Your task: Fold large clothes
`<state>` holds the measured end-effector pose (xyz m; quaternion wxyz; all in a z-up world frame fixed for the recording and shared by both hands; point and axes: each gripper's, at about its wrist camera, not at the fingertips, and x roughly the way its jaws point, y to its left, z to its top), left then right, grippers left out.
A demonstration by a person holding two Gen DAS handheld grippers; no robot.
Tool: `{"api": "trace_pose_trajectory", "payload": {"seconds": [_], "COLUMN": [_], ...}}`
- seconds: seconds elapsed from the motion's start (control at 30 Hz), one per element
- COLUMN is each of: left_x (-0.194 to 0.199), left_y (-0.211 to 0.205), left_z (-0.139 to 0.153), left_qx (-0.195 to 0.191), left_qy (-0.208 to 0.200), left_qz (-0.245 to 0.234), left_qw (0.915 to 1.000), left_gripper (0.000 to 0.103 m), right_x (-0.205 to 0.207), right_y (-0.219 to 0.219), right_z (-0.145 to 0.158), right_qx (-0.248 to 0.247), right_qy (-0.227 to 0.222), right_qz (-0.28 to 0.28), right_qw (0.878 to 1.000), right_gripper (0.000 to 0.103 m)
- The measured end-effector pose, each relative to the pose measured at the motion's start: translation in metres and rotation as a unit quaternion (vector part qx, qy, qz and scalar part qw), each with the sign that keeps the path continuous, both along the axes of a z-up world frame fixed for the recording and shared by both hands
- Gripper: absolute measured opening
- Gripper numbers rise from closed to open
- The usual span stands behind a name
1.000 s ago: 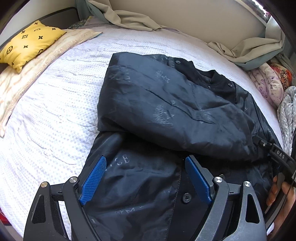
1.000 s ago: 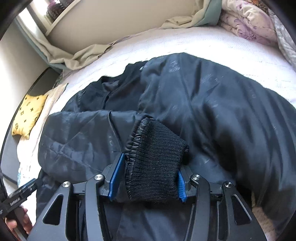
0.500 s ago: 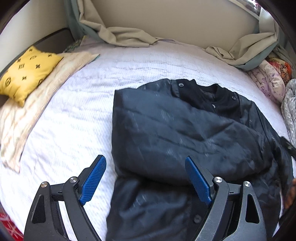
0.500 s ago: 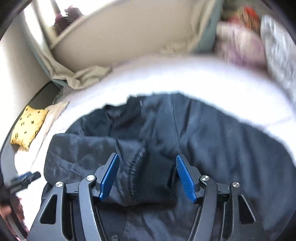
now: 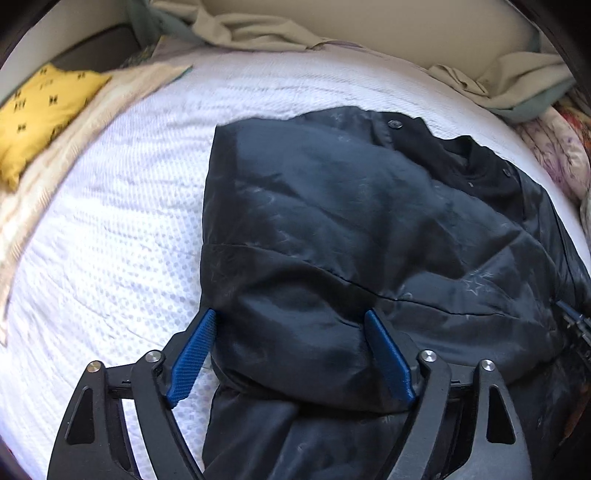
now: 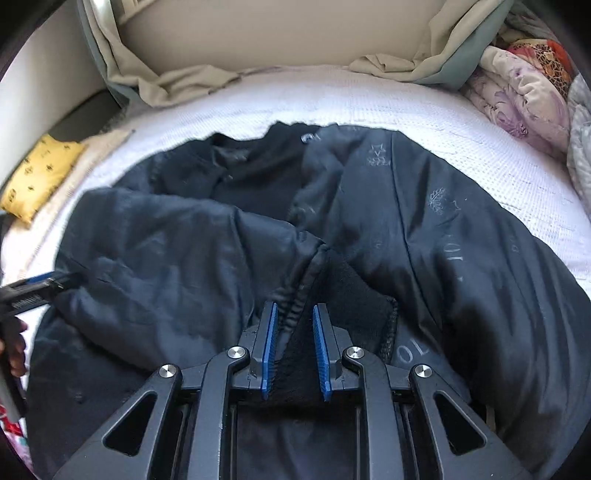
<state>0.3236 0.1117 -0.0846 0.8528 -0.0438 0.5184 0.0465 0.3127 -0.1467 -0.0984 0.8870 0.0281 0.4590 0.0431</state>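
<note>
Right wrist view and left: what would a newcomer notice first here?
A big dark jacket sprawls across the white bed. The right gripper has just closed on its knit cuff at bottom centre. A yellow pillow sits far left.

We see a bed with a white textured cover [image 5: 122,229]. A yellow cushion with black motifs [image 5: 40,114] lies at its left edge on a cream striped cloth [image 5: 55,155]. Crumpled beige-and-green fabric [image 6: 177,83] bunches along the beige headboard wall [image 6: 258,33]. A floral pink-lilac quilt [image 6: 517,96] is piled at the right.
</note>
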Motion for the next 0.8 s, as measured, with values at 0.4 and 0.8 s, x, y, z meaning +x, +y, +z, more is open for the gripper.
{"api": "trace_pose_trajectory", "payload": {"seconds": [0.4,0.8], "left_x": [-0.005,-0.028], "left_y": [0.004,-0.032], "left_z": [-0.020,0.046], "left_qx": [-0.011,0.035], "left_qy": [-0.014,-0.070], "left_qz": [0.014,-0.035], "left_qw": [0.9997,0.9963], "left_gripper": [0.095,0.094], "right_x": [0.017,-0.007], "right_y": [-0.005,-0.024], "right_z": [-0.027,0.037], "right_qx": [0.020,0.123], "right_qy": [0.007,-0.045], "right_qz": [-0.006,-0.043], "right_qw": [1.000,0.990], "right_gripper": [0.013,0.049]}}
